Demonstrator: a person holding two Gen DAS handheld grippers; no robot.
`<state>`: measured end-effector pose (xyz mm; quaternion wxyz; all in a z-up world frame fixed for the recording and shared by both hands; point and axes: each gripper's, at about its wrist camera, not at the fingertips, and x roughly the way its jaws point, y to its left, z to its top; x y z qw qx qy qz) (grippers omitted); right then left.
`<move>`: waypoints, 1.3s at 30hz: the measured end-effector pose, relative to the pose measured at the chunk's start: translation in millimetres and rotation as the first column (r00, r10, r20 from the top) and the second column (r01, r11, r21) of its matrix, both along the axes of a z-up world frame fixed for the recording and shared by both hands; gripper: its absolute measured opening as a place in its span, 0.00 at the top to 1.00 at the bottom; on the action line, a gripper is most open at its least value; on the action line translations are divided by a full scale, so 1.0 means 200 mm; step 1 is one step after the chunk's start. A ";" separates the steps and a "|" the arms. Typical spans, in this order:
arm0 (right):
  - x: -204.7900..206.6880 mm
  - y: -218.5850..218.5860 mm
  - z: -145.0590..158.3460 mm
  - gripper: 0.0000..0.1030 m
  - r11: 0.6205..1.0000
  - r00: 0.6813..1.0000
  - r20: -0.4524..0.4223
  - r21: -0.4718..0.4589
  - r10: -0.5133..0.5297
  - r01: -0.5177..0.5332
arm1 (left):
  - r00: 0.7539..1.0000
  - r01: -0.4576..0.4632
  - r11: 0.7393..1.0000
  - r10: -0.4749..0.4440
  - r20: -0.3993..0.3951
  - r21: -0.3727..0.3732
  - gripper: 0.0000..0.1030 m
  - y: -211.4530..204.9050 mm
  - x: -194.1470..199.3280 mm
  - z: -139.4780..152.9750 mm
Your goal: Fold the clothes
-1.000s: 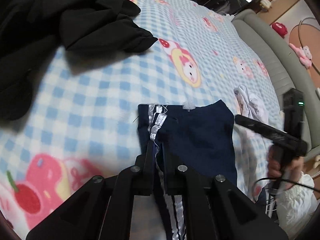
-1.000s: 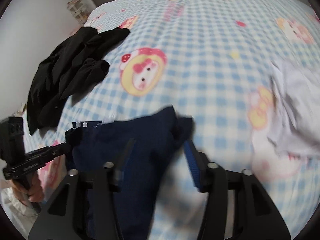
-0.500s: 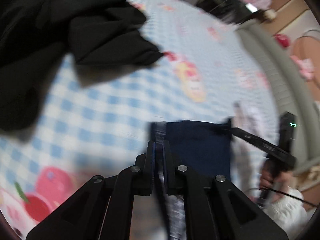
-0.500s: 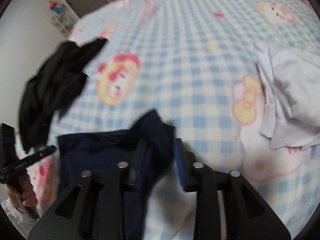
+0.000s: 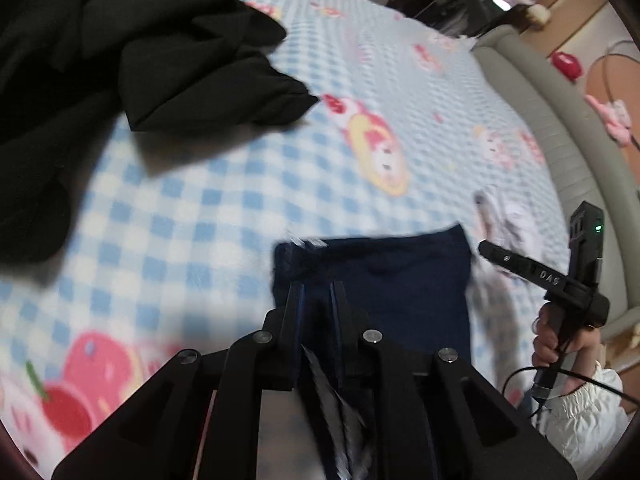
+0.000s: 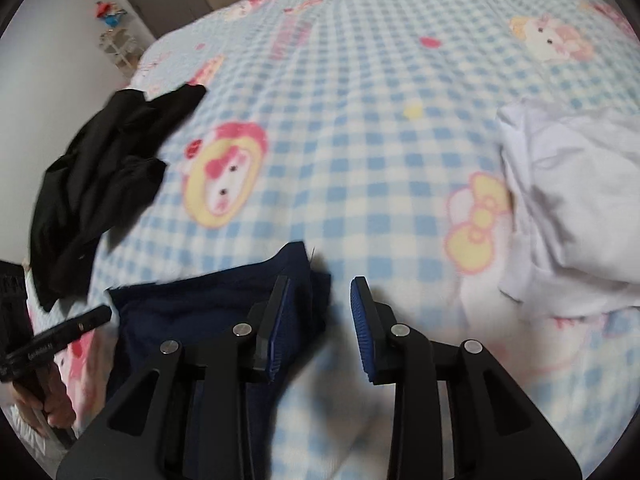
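The navy garment [image 5: 400,280] is spread flat on the checked bed [image 5: 224,216], right of the black clothes pile [image 5: 120,60] and left of the white garment [image 6: 568,216]. Its striped left edge is pinched by the nearly closed left tongs [image 5: 316,292]. The right tongs [image 6: 320,300] are held wide apart, empty, over its right corner.
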<state>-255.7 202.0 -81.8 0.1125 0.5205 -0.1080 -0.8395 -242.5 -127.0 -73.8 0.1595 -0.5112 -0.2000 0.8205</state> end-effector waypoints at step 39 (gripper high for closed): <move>0.80 -0.27 -0.20 0.57 0.980 0.961 0.197 -0.086 0.193 -0.179 | 0.977 -0.023 0.967 -0.031 0.209 0.256 0.65 0.06 0.71 -0.25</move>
